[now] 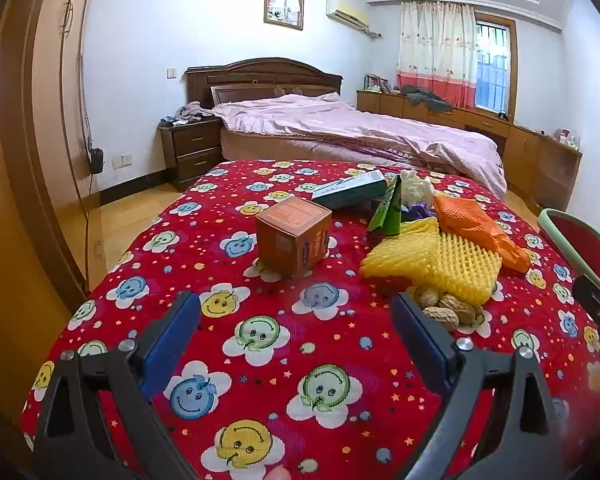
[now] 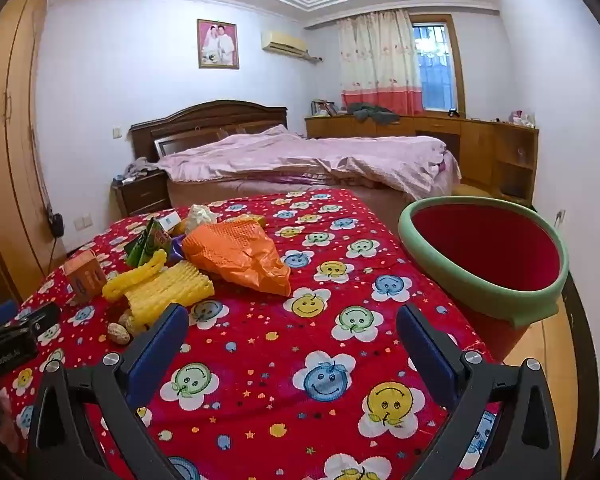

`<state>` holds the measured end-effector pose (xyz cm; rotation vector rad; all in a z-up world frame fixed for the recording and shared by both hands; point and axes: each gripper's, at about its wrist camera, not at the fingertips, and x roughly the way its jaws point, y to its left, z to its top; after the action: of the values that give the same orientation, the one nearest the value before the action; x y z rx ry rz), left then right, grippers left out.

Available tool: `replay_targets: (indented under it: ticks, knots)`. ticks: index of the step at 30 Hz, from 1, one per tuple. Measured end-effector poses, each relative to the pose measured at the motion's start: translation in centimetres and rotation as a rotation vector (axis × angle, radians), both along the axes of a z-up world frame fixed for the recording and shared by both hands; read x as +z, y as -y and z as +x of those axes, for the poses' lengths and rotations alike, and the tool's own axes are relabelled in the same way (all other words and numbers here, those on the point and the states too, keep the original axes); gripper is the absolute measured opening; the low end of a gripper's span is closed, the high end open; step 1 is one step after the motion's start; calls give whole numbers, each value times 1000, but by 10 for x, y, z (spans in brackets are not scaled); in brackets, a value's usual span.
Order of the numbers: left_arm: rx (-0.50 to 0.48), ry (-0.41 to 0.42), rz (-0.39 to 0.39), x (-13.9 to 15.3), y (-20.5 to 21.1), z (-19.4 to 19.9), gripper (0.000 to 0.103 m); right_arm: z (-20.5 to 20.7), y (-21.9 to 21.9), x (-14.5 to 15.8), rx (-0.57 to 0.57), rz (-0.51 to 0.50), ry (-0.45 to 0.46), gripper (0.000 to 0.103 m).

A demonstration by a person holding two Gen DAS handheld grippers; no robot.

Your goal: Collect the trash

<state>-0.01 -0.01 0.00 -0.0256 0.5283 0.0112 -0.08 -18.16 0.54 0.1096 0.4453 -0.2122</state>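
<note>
On the red surface (image 1: 284, 344) both grippers, left (image 1: 296, 312) and right (image 2: 292, 324), are hovering, fingers spread, empty; peanuts (image 1: 448, 308) are probably rolling away if nudged, missing the bin (image 2: 540, 296).

Even, soft room light; sharp centres, edges strongly bowed and dark.

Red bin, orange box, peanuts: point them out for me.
Red bin (image 2: 485, 301), right wrist view, green rim at the front.
Orange box (image 1: 291, 216), left wrist view, top face.
Peanuts (image 1: 441, 316), left wrist view, nearest shell.
</note>
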Motion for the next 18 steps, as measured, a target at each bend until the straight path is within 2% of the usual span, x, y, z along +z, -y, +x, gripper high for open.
replay_targets:
  ticks: [18]
  knots:
    - [4,2,-10,1,-3,-1,96,1,-3,-1,-12,-33,-15,103]
